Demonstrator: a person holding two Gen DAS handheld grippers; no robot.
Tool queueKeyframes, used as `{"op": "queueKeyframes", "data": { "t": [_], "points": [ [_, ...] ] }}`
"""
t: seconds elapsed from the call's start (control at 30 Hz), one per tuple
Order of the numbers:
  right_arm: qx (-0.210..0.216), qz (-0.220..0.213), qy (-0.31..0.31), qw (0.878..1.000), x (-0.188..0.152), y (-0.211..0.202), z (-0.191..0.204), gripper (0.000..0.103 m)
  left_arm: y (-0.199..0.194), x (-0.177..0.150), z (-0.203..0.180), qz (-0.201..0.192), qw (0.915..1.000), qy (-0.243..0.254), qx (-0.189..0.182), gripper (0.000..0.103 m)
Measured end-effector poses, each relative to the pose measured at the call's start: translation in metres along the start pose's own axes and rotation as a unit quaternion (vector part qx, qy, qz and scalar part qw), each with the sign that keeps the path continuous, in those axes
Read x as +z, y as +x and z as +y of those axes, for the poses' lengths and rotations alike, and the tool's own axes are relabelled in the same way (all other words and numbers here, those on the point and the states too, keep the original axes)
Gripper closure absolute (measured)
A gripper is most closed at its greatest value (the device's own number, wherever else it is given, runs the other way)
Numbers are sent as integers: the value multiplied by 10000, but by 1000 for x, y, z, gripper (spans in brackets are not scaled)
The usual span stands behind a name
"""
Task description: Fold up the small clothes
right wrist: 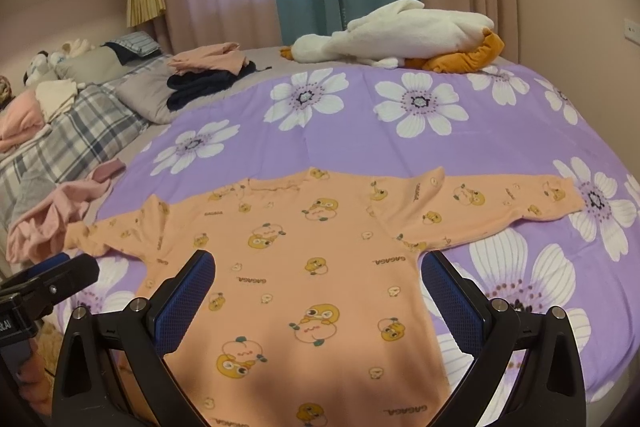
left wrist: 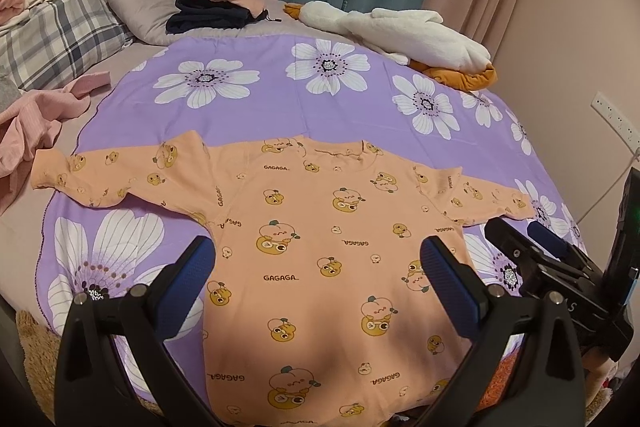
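Observation:
A small peach long-sleeved top [left wrist: 312, 251] with cartoon prints and "GAGAGA" lettering lies flat on a purple flowered sheet [left wrist: 280, 99], sleeves spread to both sides. It also shows in the right wrist view [right wrist: 320, 267]. My left gripper [left wrist: 320, 259] is open and empty, hovering above the top's lower body. My right gripper [right wrist: 320, 279] is open and empty, also above the lower body. The right gripper appears at the right edge of the left wrist view [left wrist: 532, 235]; the left gripper appears at the left edge of the right wrist view [right wrist: 56, 275].
A crumpled pink garment [left wrist: 36, 131] lies left of the sheet. Folded pink and navy clothes [left wrist: 220, 3] sit at the back on a grey pillow. A white and orange plush goose [left wrist: 404, 31] lies at the back right. Plaid bedding [left wrist: 52, 31] is at far left.

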State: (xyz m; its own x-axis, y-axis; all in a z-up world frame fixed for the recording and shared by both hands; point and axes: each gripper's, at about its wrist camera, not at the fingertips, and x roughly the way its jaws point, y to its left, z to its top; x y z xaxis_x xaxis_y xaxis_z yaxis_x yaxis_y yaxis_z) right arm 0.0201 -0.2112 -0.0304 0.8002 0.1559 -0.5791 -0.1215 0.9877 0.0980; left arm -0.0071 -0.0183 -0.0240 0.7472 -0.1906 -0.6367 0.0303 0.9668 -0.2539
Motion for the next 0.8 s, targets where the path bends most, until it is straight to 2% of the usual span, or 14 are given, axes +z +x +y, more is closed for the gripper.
{"op": "queueKeyframes", "data": {
  "t": [0.8],
  "points": [
    [-37, -2, 22, 10000, 0, 0, 1, 0, -2, 0, -3, 13, 10000, 28, -74, 1]
  ]
}}
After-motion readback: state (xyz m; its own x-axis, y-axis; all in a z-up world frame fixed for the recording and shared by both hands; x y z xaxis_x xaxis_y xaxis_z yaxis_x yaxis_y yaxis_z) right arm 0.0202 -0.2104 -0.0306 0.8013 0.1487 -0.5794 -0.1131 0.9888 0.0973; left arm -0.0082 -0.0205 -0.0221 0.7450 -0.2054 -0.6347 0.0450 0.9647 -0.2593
